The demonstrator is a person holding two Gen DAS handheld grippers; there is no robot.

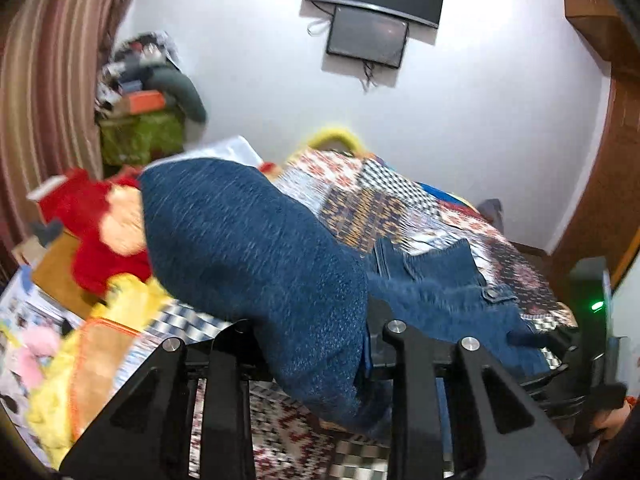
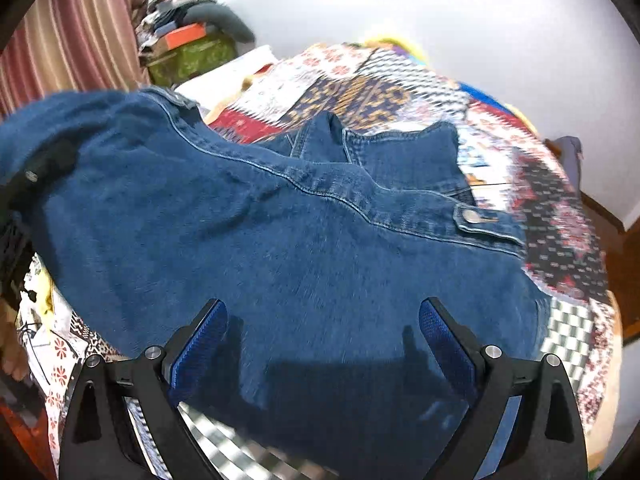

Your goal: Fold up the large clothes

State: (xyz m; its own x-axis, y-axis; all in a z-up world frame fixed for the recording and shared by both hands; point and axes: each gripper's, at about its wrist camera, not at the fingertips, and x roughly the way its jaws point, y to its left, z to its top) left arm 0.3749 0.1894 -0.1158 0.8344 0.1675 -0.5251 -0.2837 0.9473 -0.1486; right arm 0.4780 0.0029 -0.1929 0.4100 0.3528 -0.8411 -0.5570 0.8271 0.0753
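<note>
Denim jacket [image 2: 280, 248] is lying across the patchwork bed [image 2: 560, 216]. We are pinching one raised fold in the left tongs [image 1: 320, 360], apparently to carry it over. Right tongs [image 2: 324, 344] are hovering wide open over the hem, gripping nothing.

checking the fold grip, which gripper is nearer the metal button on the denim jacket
Right. The right gripper hangs open over the denim jacket, its metal button just ahead. The left gripper is shut on the jacket's far side.
</note>
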